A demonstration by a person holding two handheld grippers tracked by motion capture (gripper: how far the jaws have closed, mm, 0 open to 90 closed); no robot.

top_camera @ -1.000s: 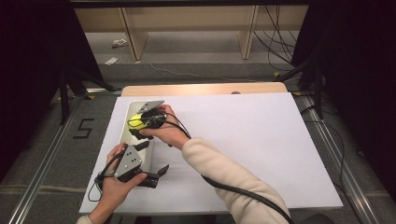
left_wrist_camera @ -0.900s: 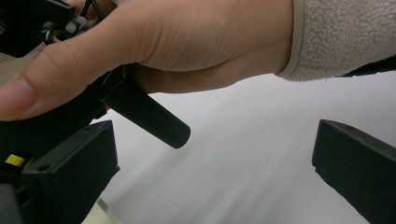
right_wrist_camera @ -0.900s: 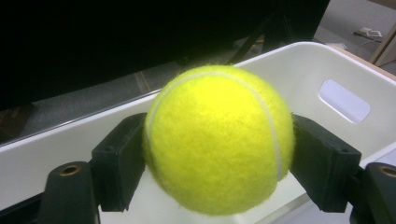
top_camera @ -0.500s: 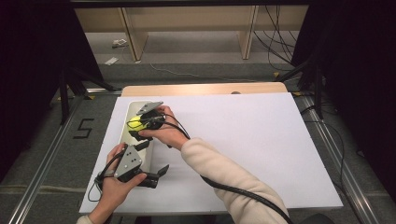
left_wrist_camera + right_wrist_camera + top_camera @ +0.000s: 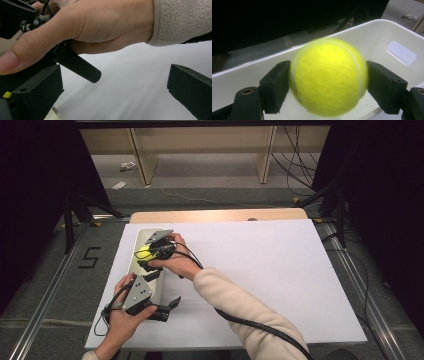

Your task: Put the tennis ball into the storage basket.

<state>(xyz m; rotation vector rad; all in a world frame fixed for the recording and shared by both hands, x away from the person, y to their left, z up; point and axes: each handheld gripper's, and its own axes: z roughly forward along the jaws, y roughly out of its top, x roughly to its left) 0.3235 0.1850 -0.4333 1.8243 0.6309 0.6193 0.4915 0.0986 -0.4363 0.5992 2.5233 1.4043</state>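
Right claw point(image 5: 328, 82) has the tennis ball point(image 5: 328, 76) clamped between its two black jaws, one pressed on each side, and the ball sits inside the white bin point(image 5: 387, 35). The right gripper view puts it just above the bin floor, with the long wall behind and the end wall with its oval handle cut-out off to one side. Whether the ball touches the bottom, I cannot tell; its outline is a little blurred.

From the high view, the bin point(image 5: 134, 251) lies along the left part of the white surface point(image 5: 280, 270), and the ball point(image 5: 144, 253) shows as a yellow spot near its far end, tucked under the right claw point(image 5: 146, 256) and the hand point(image 5: 175, 262) wrapped round it. That arm, in a cream sleeve point(image 5: 240, 315), crosses over from the lower right.

Left claw point(image 5: 170, 306) is nearer the person, just beside the near end of the bin, low over the surface. Its jaws stand wide apart with nothing between them; the left gripper view looks between them at bare white surface, with the other hand point(image 5: 95, 25) close in front.
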